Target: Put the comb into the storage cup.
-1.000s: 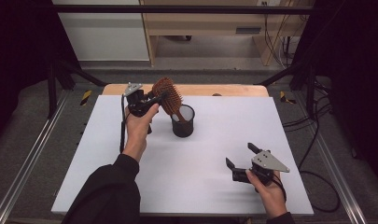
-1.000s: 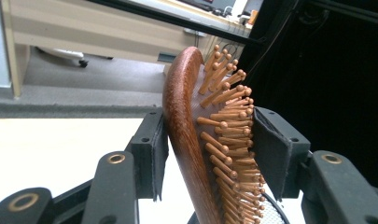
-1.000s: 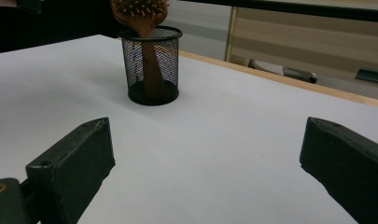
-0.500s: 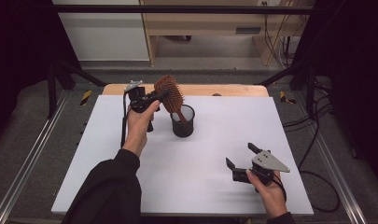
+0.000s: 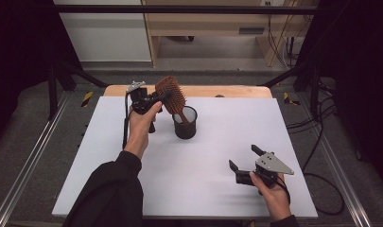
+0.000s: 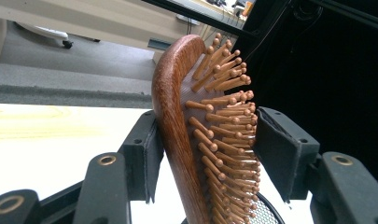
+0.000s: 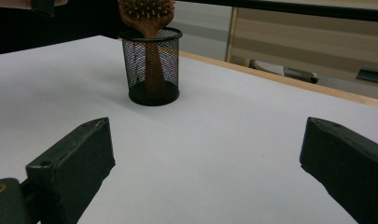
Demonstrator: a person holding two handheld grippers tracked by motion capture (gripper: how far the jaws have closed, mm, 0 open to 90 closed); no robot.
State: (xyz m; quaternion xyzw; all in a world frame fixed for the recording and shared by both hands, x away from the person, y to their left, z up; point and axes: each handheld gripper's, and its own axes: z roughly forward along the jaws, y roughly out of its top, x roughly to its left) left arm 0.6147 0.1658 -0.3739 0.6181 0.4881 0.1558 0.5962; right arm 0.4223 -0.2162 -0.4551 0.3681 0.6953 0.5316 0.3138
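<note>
left gripper: upper left of centre in the high view, jaws closed round the head of the hairbrush; in my left gripper view one pad sits on the wooden back, the other on the bristle tips

hairbrush: wood, head up and tilted toward the top left of the frame, handle down inside the mesh cup; in my right gripper view the handle shows thru the mesh & seems to reach the bottom, can't be sure

step in hand: I reckon I'm standing the brush in the cup, or lifting it out; can't tell which

doing it well: keep the handle in line w/ the cup's mouth, move straight up or down, no sideways pull, cup is light & would prob tip; bristle side gives a soft hold, so squeeze steady & watch for the head twisting

right gripper: lower right of the frame, low over the table, jaws wide apart, holding nothing; could steady the cup if it wobbles

cup contents: brush handle, nothing else I can see

cup place: centre of frame, just right of my left hand, well apart from right gripper
</note>
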